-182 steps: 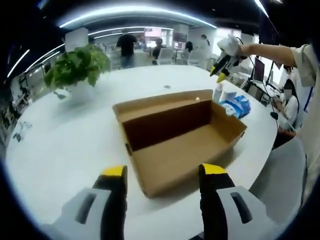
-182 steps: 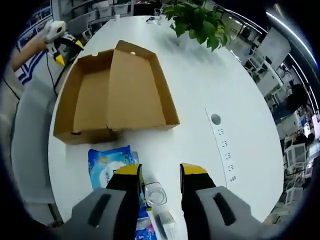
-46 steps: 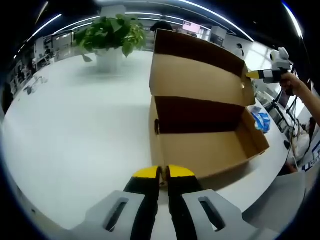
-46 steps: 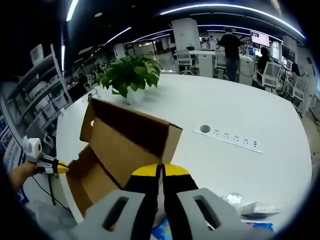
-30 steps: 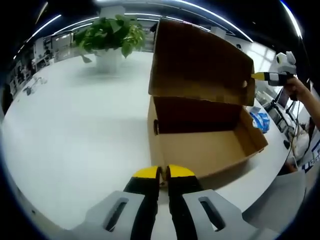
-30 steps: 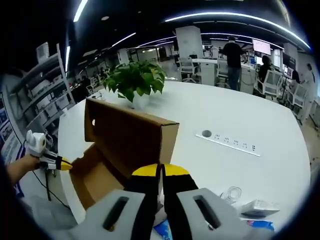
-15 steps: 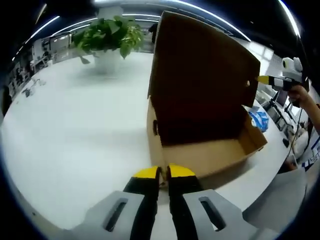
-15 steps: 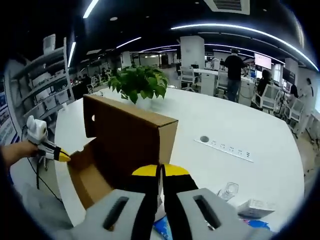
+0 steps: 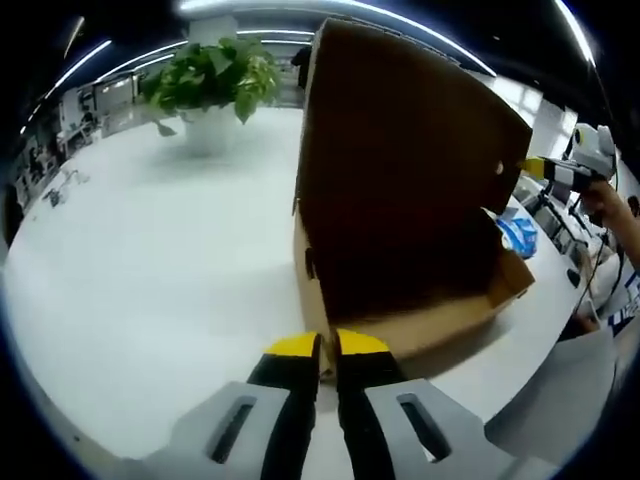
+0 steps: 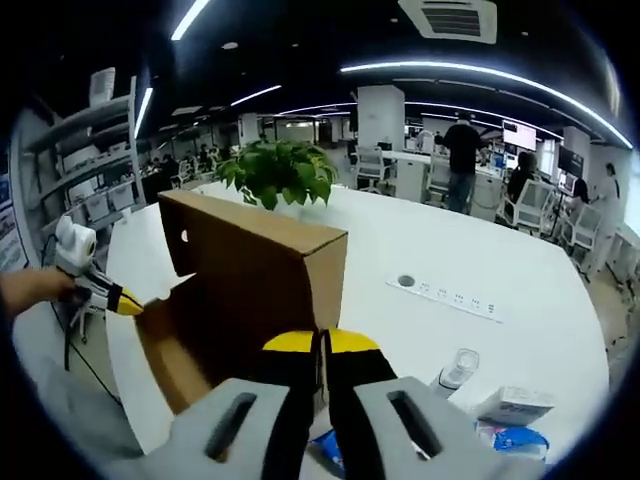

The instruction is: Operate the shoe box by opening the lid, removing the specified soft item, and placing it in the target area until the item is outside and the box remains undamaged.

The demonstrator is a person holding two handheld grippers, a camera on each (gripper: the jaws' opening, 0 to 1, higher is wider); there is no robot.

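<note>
The brown cardboard shoe box (image 9: 400, 300) sits near the edge of the round white table (image 9: 150, 260), its lid (image 9: 400, 170) standing up. The left gripper (image 9: 319, 346) pinches the box's near wall. The right gripper (image 10: 320, 345) pinches the lid's edge.

**Count of things on the white table**

One cardboard shoe box (image 9: 400, 230) near the table's (image 9: 150, 260) edge, lid raised. One potted plant (image 10: 280, 172) toward the far edge. One clear plastic bottle (image 10: 452, 372), lying close to the near edge. One small white carton (image 10: 515, 406) beside it. One blue soft pack (image 10: 508, 440) just beside the carton. One power socket strip (image 10: 455, 295) and one round port (image 10: 405, 282) set in the tabletop. Two yellow-tipped grippers: left gripper (image 9: 320, 347), right gripper (image 10: 320, 345), each with jaws pressed together.
</note>
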